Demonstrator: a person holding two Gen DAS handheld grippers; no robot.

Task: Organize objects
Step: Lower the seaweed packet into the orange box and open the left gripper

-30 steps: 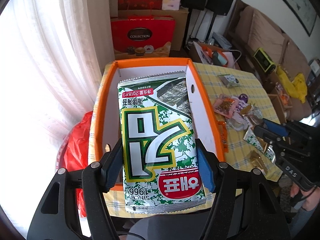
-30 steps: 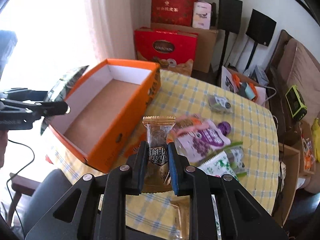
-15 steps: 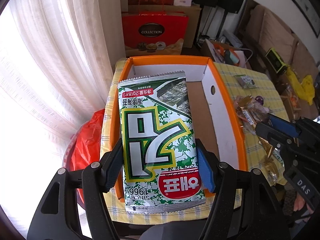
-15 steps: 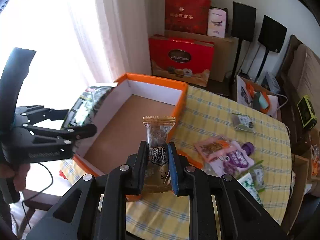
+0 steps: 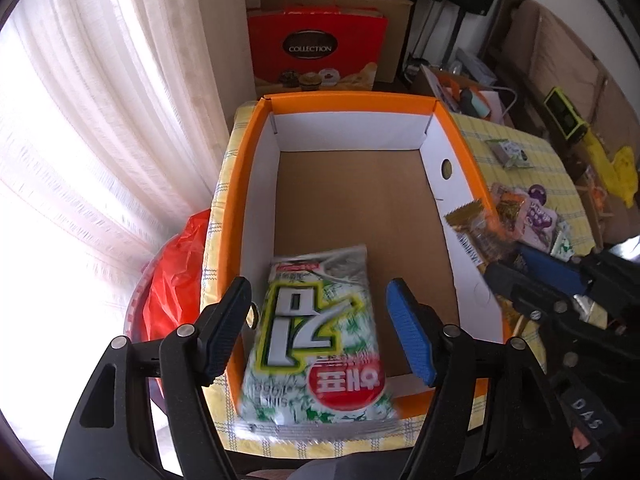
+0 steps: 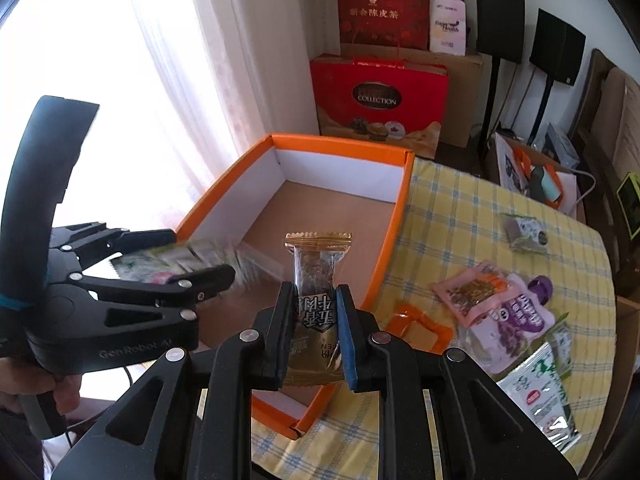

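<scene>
My left gripper (image 5: 320, 332) is open above the near end of the orange box (image 5: 464, 136). The green seaweed packet (image 5: 320, 336) is blurred between the spread fingers, free of both pads, over the box's near wall. In the right wrist view the left gripper (image 6: 192, 256) hangs over the box (image 6: 396, 208) with the packet (image 6: 176, 264) beneath it. My right gripper (image 6: 312, 328) is shut on a gold snack bar (image 6: 316, 272), held upright above the box's near right edge; the bar also shows in the left wrist view (image 5: 476, 232).
The yellow checked tablecloth (image 6: 460, 208) right of the box carries several loose snack packets, among them a purple pouch (image 6: 520, 316) and a second seaweed packet (image 6: 540, 392). A red gift box (image 6: 380, 100) stands behind. A curtain (image 5: 100, 120) hangs left.
My left gripper has opened and let go of the seaweed packet, which drops toward the box's near end. My right gripper has carried the snack bar left, over the box edge.
</scene>
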